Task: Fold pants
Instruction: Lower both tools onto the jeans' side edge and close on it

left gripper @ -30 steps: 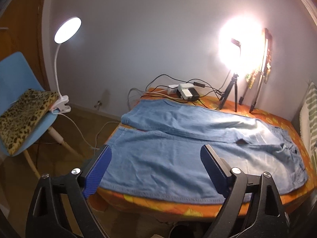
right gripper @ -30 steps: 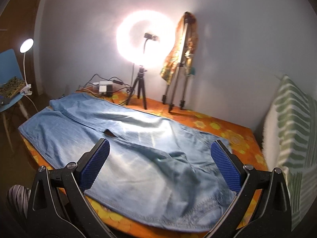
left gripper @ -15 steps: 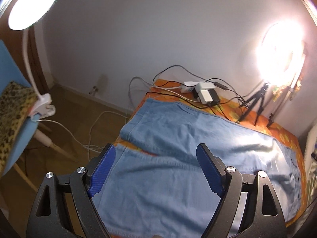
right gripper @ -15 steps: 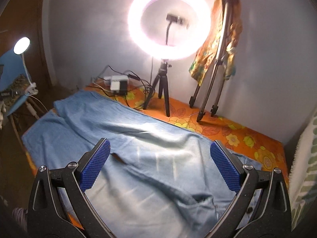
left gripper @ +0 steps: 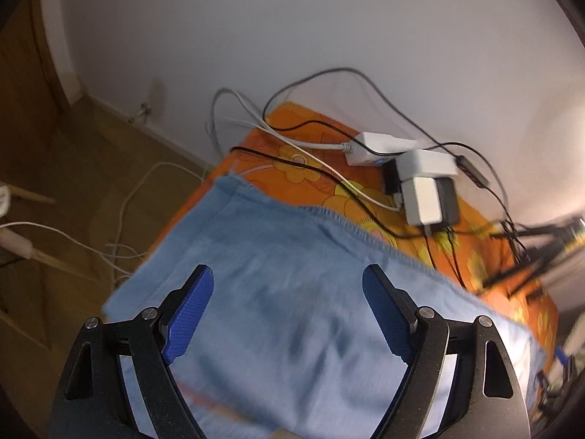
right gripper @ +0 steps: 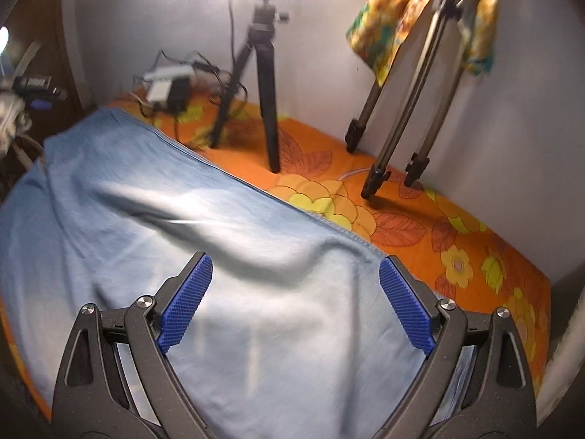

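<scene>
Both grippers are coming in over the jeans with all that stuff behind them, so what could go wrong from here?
1. The pants' far edge lies close to the cables and white chargers; lifting that leg could snag or drag them.
2. The black tripod stands just beyond the denim; a wide sweep by the right gripper might knock it.
3. Both views are motion-blurred, so the left gripper's open jaws may close off the seam.

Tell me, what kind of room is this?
Probably a bedroom set up for filming: jeans lie on a flowered orange bedcover, tripods stand by the wall, and chargers trail cables.
</scene>
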Demonstrator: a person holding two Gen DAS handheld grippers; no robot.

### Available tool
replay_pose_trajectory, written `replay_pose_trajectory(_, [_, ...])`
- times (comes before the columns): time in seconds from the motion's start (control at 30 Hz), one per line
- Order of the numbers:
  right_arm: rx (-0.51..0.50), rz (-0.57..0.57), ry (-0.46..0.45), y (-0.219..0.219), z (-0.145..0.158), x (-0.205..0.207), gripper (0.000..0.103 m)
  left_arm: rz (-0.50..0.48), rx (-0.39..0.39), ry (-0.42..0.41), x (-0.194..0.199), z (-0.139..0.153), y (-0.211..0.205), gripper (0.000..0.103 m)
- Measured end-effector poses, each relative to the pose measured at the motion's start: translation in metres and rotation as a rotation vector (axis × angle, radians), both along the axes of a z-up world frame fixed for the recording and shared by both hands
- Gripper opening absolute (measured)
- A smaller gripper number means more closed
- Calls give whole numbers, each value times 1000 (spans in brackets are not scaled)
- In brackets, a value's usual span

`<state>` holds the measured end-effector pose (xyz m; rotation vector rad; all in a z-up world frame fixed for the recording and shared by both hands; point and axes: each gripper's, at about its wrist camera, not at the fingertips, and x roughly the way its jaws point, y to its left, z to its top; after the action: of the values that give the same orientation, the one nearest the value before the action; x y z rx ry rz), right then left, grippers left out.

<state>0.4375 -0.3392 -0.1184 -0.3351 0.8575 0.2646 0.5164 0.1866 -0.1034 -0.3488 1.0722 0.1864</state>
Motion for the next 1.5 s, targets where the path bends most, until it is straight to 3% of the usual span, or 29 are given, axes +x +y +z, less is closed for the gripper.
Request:
replay_pose_trajectory(0.2, [24,84,59,2,-22,46,95,73,-33,58,40,-38,-9,84])
replay_pose_trajectory(0.53, [27,137,124,5,-51,89,95,156,-48,93,70,-61,-9,84])
replay_pose_trajectory(0.63, [17,137,143,3,-59,96,95,165,-24,103,74,-67,-13,84])
replay_pose_trajectory(0.77, [6,137,191,-1,-74,104,95,146,68,86,73,-67,-29,83])
replay_pose_trajectory(0.8, [19,136,189,-2,-74,104,95,141,88,76,71,-66,-33,80])
replay_pose_trajectory(0.9, [47,132,213,-7,-75,103,95,131,132,50,65,-61,-41,55])
replay_pose_trajectory(0.93, [59,131,223,-9,-76,102,95,126,130,41,63,-59,-42,42])
replay_pose_trajectory(0.97, [69,128,226,-10,-76,101,93,120,130,35,62,-57,-44,28])
replay_pose_trajectory(1.07, [72,139,220,-9,-73,92,80,106,113,22,55,-53,-45,6])
replay_pose_trajectory(1.13, [63,145,217,-5,-70,89,69,105,105,5,48,-50,-45,5])
replay_pose_trajectory(1.2, [43,157,210,0,-67,84,38,108,79,-19,42,-52,-42,4])
replay_pose_trajectory(1.3, [-6,143,204,4,-64,79,14,113,36,-47,36,-50,-32,3])
replay_pose_trajectory(1.4, [-13,159,188,3,-57,70,10,127,27,-71,31,-42,-23,3])
replay_pose_trajectory(1.5, [-6,153,161,2,-48,64,9,145,-36,-88,37,-45,-8,3])
